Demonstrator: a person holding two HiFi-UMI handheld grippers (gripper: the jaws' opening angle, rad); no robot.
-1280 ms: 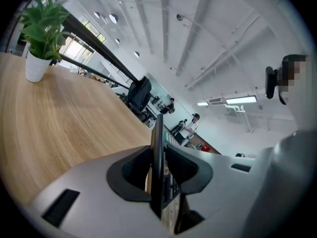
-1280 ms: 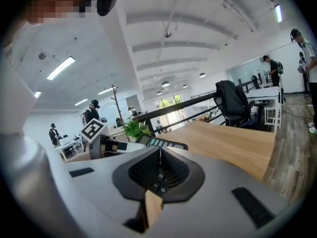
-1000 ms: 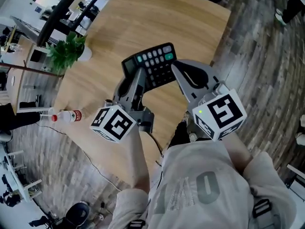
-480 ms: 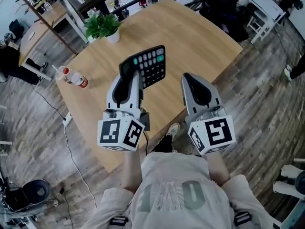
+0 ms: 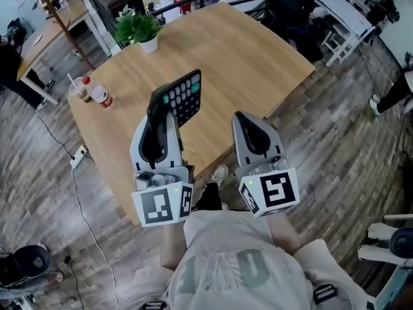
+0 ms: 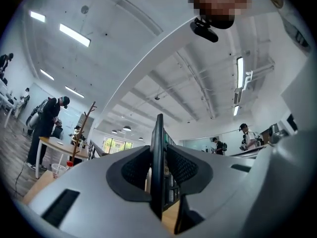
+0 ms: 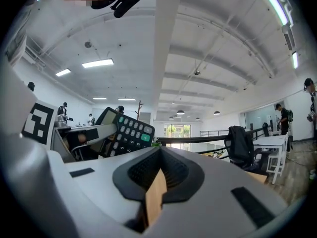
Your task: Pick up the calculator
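We hold both grippers in front of the chest, above the near edge of the worktop (image 5: 258, 57). They are side by side and point away from the body, about level, with the marker cubes toward us. The left hand-held gripper (image 5: 159, 108) is rolled, so that its jaws stand one beside the other. The right hand-held gripper (image 5: 248, 123) is just beside it but apart from it. Its jaws are pressed together with nothing between them, and only a thin slit under the tips shows the wood below.

On the far left part of the worktop stand a plant (image 5: 137, 26), a bottle (image 5: 102, 97) and, just beside the bottle, a cup (image 5: 80, 90) with a straw. All three are well apart from both grippers. A chair (image 7: 240, 145) stands behind the far side, and a person (image 6: 47, 125) stands at another table in the room.

The calculator (image 5: 184, 94) is in the air over the worktop, pinched between the jaws of the left hand-held gripper. The left gripper view shows it edge-on and upright, with a pad against each face. It reaches out past the fingertips, and its keys face the right hand-held gripper, which does not touch it.
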